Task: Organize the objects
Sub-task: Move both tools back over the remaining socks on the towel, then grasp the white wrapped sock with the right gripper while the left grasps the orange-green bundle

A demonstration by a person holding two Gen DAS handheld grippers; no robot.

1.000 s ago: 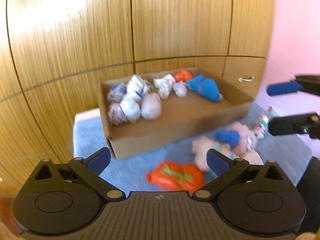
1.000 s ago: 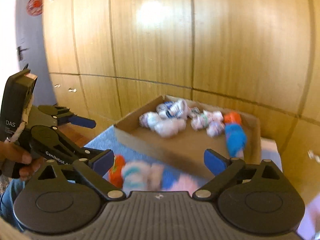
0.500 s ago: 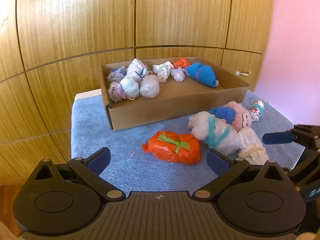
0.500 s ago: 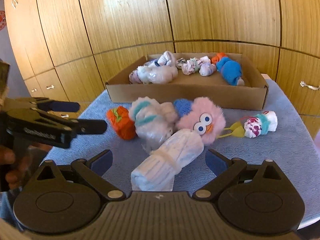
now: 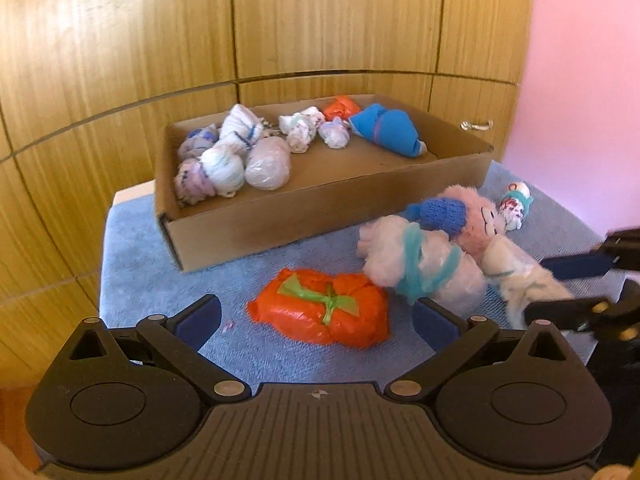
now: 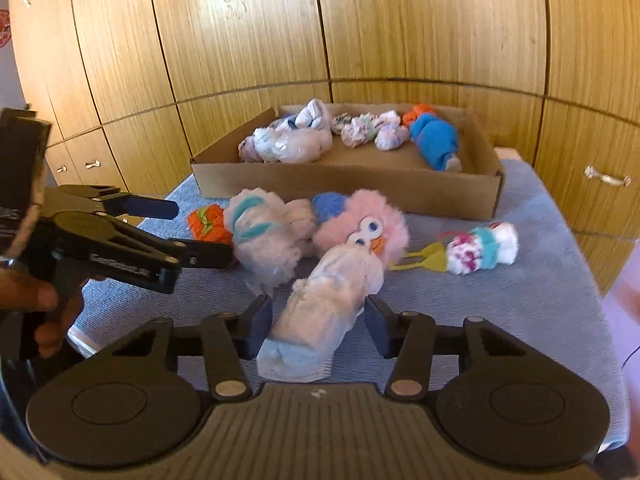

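right wrist view: your right gripper (image 6: 318, 326) straddles the near end of a pale rolled sock bundle (image 6: 328, 300) lying on the blue-covered surface (image 6: 540, 312). its fingers have just been closing, and the roll sits between them. the left pad looks against the fabric, but a sliver of gap seems to remain at the right pad, so the hold is not yet made. the bundle's far end leans on a pink fuzzy toy with googly eyes (image 6: 362, 232), and a white bundle tied in teal (image 6: 268, 236) lies just to its left.

finish the squeeze until both pads dent the fabric, since soft cloth like this probably gives before it holds. lift straight up first, so that the pink toy is not dragged along. then carry the roll over the near wall of the cardboard box (image 6: 348, 184), which sits at the far side and already holds several bundles; its near floor is bare.

left wrist view: your left gripper (image 5: 316, 320) hangs over an orange bundle with a green tie (image 5: 324, 308), fingers wide apart and holding nothing. keep it clear while the right hand lifts, as the two tools are close. a small floral sock with yellow loops (image 6: 480, 250) waits well to the right.
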